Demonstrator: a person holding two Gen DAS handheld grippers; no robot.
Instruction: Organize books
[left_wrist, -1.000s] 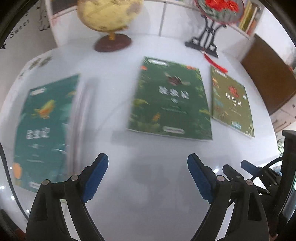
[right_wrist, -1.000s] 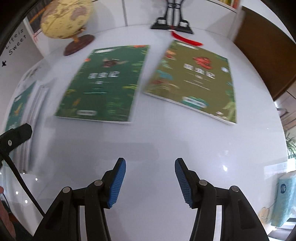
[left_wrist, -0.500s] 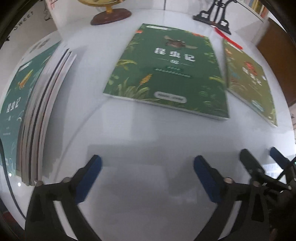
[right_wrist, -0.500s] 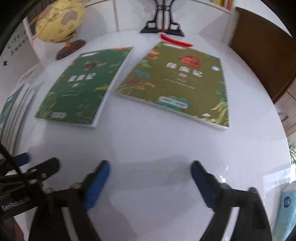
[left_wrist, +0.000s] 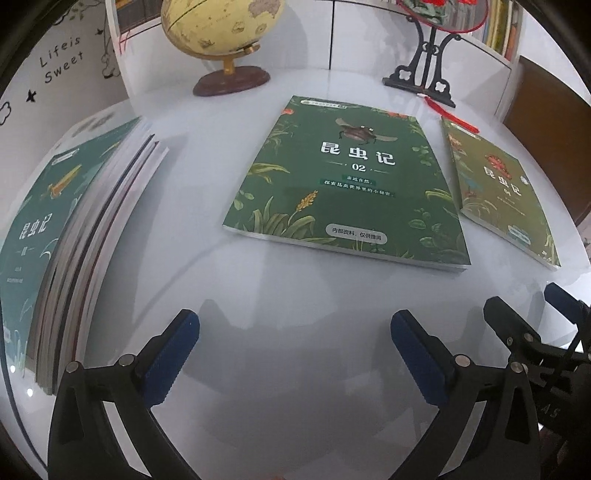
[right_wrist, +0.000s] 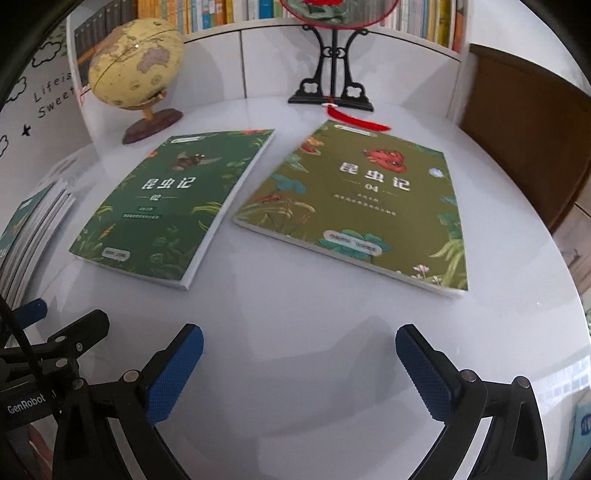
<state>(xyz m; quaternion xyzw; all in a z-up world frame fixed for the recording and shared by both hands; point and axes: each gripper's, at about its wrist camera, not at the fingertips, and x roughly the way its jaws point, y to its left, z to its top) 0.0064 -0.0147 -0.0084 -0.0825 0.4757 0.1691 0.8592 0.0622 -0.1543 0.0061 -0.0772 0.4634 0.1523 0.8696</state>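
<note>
Two books lie flat and apart on the white table (right_wrist: 295, 306). The dark green one marked 02 (left_wrist: 347, 184) (right_wrist: 170, 206) is on the left, the olive one marked 04 (right_wrist: 354, 206) (left_wrist: 502, 192) on the right. A stack of several books with a teal cover (left_wrist: 74, 236) (right_wrist: 33, 225) sits at the far left. My left gripper (left_wrist: 295, 354) is open over bare table, short of the green book's near edge. My right gripper (right_wrist: 299, 354) hangs short of the olive book, its jaws opening and empty.
A yellow globe (left_wrist: 225, 29) on a wooden foot and a black stand (right_wrist: 332, 74) with a red tassel (right_wrist: 354, 120) line the back of the table. Shelves of books rise behind them. A brown wooden panel (right_wrist: 517, 129) borders the right side.
Both grippers' jaws have spread wider. Both hands have sunk toward the table, and the flat books now look larger and nearer.
</note>
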